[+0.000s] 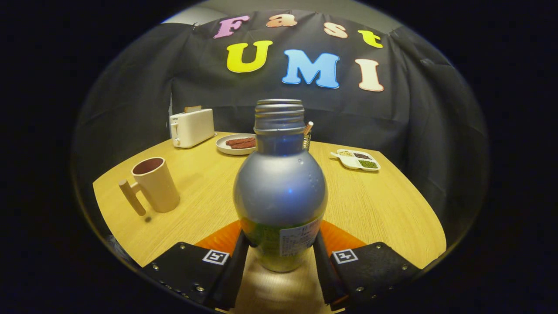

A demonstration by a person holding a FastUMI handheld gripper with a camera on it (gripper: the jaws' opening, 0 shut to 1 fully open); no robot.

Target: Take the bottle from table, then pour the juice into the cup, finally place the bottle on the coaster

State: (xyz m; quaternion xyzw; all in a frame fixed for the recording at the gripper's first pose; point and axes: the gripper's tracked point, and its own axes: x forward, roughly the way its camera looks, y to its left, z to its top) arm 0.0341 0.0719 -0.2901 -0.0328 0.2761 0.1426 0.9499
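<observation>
Fig. view: gripper cam, looking fwd along the fingers over a wooden table (pixel 375 205)
Bottle (pixel 280 192): upright, cap off, bare threaded neck; sits between the fingers, which touch its lower body on both sides
Gripper (pixel 280 253): jaws clamped on the bottle just above its base
Lift status: base looks clear of the table w/ a lit patch beneath; judged already raised, not certain
Cup (pixel 154 183): tan mug w/ peg handle, ahead and to the left, well apart from the bottle, mouth open
Coaster (pixel 335 237): orange, lying under/behind the bottle, showing on either side of it
Background: toaster (pixel 191 127), plate (pixel 235 144) of brown strips, divided snack tray (pixel 356 160)
Risk 1: low grip on a round, smooth body; bottle may pivot or slip when tilted
Risk 2: open neck; juice could spill en route if tipped early
Risk 3: narrow cup mouth; stream may overshoot
Labels: sticker on bottle, print too small to read; toaster mark illegible
</observation>
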